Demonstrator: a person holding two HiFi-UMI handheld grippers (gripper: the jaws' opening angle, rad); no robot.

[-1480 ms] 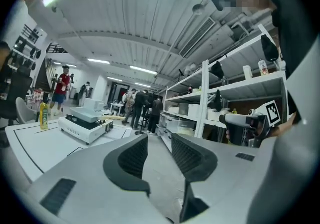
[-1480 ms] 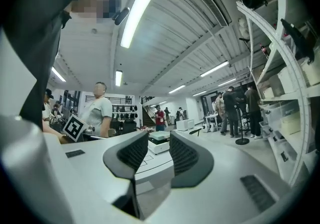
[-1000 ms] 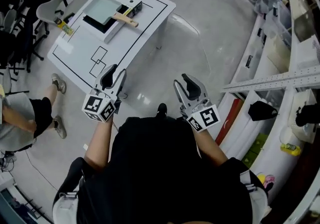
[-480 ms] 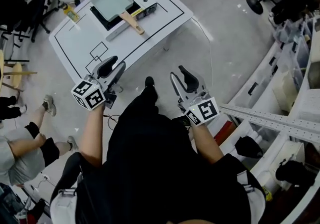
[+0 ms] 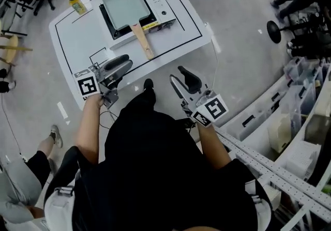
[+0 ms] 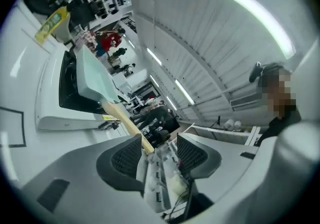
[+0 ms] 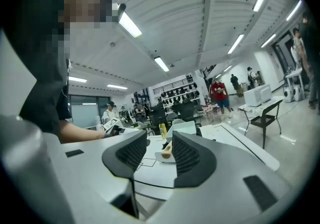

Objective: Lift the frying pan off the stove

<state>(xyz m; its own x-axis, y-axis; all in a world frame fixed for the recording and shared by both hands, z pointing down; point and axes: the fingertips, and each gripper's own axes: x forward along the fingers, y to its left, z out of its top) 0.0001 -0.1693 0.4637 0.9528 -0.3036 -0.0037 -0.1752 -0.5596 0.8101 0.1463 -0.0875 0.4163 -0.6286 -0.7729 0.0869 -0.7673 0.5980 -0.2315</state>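
The pale green rectangular frying pan point(image 5: 124, 3) sits flat on the black glass top of the white box-shaped stove point(image 5: 161, 12), far back on the white table point(image 5: 72, 44) that is marked with thin black lines. Its straight, light wooden handle point(image 5: 141, 41) sticks out over the stove's front edge toward the person, which looks like the natural place to take hold of it. The left gripper point(image 5: 126, 64) hangs over the table's near edge, rolled onto its side and aimed along the handle. Its jaws have just been opening and stand released, with nothing between the dark ribbed pads; in the left gripper view the handle only lines up beyond them, well apart. The right gripper point(image 5: 176, 73) is held level just off the table's near edge. Its jaws have likewise just been opening and are empty, seemingly readied as a second support. Both grippers are smooth grey plastic shells with curved fingers. The pan's walls look thin, matte and shallow, so the lift will probably hang on the handle alone.
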